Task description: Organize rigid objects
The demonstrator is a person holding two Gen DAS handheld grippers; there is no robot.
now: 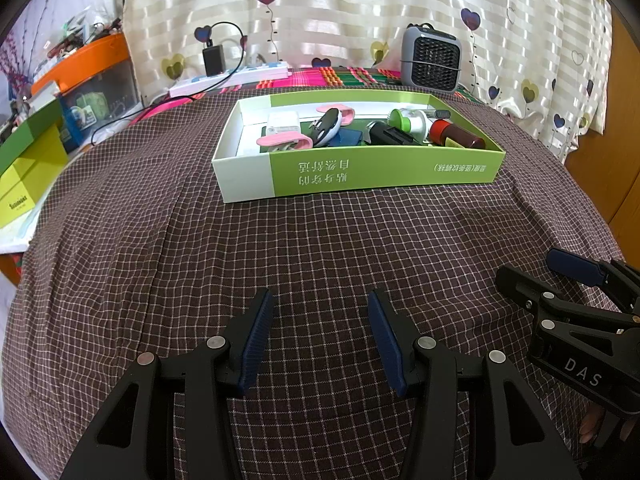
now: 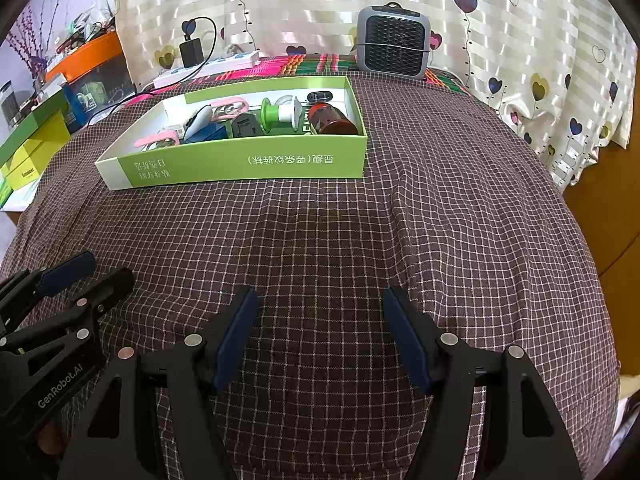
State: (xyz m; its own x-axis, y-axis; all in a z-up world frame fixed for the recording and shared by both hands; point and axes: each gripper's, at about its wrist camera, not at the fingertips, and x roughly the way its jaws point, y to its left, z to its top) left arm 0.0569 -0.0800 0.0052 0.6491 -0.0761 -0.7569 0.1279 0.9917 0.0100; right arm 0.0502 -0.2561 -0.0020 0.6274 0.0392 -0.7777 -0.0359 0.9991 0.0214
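Note:
A shallow green and white box [image 1: 384,172] [image 2: 248,160] stands at the far middle of the checked cloth. In it lie pink clips [image 1: 286,142], a black and white mouse [image 1: 328,126], a black block [image 1: 390,136], a green and white spool [image 1: 408,120] [image 2: 280,114] and a red-capped brown jar [image 1: 456,134] [image 2: 332,120]. My left gripper [image 1: 320,308] is open and empty, low over the cloth well short of the box. My right gripper [image 2: 320,308] is open and empty beside it, and shows at the left view's right edge [image 1: 560,276].
A grey fan heater [image 1: 432,60] [image 2: 392,42] stands behind the box against the heart-print curtain. A white power strip with a black charger [image 1: 228,76] lies at the back left. Green and yellow boxes [image 1: 28,168] and an orange-lidded bin [image 1: 88,76] stand at the left.

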